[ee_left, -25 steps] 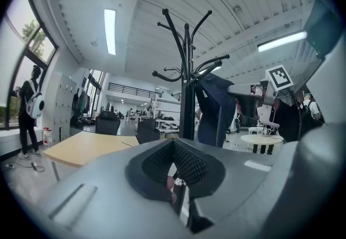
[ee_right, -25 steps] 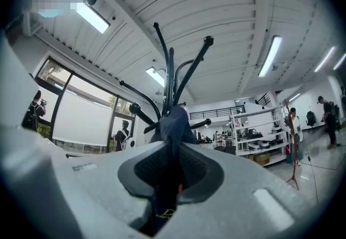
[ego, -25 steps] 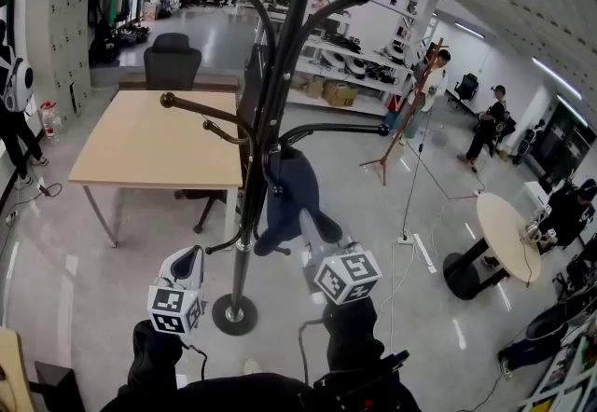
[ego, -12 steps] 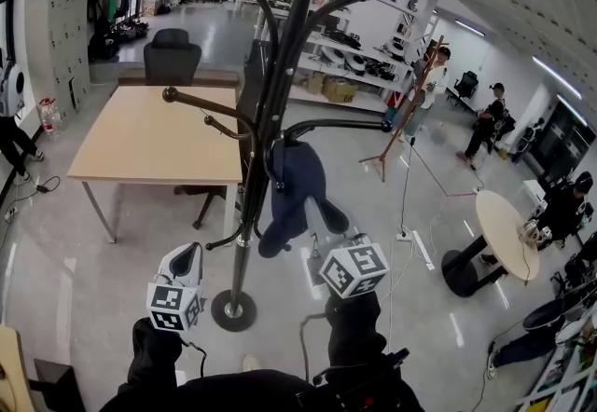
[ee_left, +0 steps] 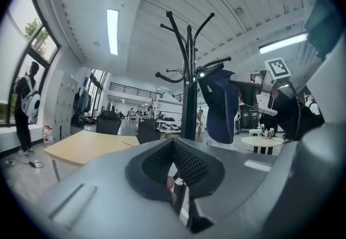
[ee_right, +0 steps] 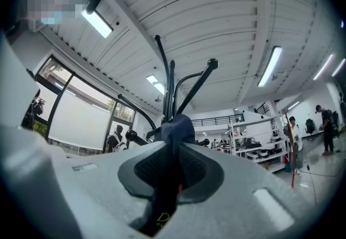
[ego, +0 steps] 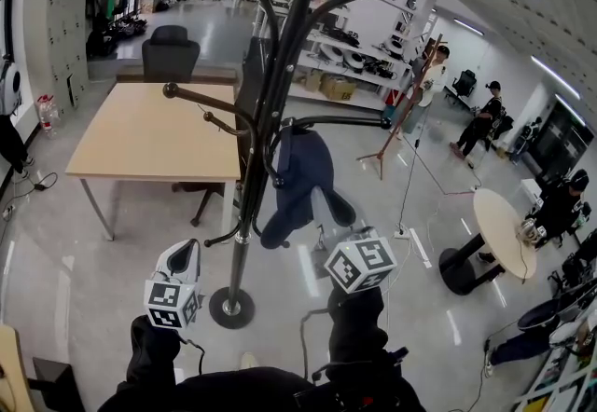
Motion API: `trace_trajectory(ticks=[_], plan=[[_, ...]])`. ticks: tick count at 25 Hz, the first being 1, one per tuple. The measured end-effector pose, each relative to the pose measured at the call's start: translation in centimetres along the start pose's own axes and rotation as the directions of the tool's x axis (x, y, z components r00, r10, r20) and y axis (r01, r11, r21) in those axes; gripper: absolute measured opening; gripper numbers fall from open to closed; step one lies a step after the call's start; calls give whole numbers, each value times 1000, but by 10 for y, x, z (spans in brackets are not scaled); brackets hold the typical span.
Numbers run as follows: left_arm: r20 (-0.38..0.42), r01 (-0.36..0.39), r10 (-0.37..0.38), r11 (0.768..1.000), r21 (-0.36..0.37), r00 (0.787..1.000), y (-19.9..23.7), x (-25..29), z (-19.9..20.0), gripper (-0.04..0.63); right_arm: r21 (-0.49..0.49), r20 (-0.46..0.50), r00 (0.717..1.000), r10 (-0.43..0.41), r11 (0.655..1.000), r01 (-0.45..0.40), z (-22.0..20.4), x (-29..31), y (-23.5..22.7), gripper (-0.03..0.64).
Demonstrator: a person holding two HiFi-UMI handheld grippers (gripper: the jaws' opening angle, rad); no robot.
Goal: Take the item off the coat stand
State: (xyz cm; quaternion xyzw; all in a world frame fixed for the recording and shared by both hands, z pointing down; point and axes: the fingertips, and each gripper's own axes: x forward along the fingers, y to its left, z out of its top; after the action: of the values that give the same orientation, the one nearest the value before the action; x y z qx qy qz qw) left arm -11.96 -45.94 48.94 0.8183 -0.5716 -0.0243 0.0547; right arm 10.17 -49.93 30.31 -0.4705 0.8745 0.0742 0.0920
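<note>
Navy item (ee_right: 176, 124), pinched in right tool (ee_right: 172, 165)

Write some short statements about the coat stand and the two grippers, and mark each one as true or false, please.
1. The right gripper is shut on the navy fabric item. True.
2. The left gripper also grips this item. False: its jaws are together on nothing, and it is low beside the stand's pole.
3. The coat stand is white. False: it is black.
4. A table with a light wooden top stands behind the coat stand. True.
5. The navy fabric item lies on the floor. False: it hangs from an arm of the coat stand.
</note>
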Motion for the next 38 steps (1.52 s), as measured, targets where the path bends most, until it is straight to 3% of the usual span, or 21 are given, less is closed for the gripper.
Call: trace_trajectory(ticks=[38], plan=[[7, 21, -21, 1000, -5, 1000, -15, -3, 1, 3, -33, 72, 995, -70, 997, 73, 49, -32, -19, 40]])
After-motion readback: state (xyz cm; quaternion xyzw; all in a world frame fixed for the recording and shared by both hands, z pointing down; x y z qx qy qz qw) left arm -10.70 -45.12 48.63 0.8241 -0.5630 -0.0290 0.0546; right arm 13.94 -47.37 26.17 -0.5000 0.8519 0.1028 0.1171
